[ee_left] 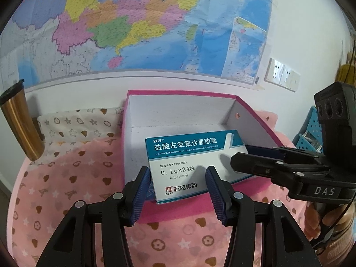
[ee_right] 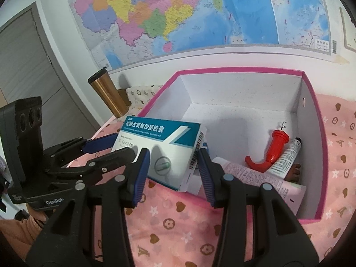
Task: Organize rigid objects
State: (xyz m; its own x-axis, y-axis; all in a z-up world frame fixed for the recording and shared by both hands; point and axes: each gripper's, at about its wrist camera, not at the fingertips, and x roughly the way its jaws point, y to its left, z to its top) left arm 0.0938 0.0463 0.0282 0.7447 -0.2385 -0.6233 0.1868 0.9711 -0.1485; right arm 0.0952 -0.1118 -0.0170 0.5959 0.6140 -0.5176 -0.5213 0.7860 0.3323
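Note:
A white and teal medicine carton [ee_left: 189, 162] leans over the near rim of a pink box [ee_left: 178, 95] with white inside walls. My left gripper [ee_left: 176, 187] stands at the carton's near end with a blue pad on each side, and whether the pads press on it is unclear. My right gripper [ee_right: 173, 171] straddles the carton [ee_right: 162, 149] from the other end, its pads likewise beside it. In the right wrist view the box [ee_right: 320, 178] holds a red corkscrew [ee_right: 273, 149], a white tube [ee_right: 282, 158] and a pink tube [ee_right: 251, 175].
A gold tumbler [ee_left: 17, 120] stands at the left by the wall. A pink patterned cloth [ee_left: 66, 189] covers the surface. A blue basket [ee_left: 311, 129] is at the right. A wall map [ee_left: 133, 22] hangs behind.

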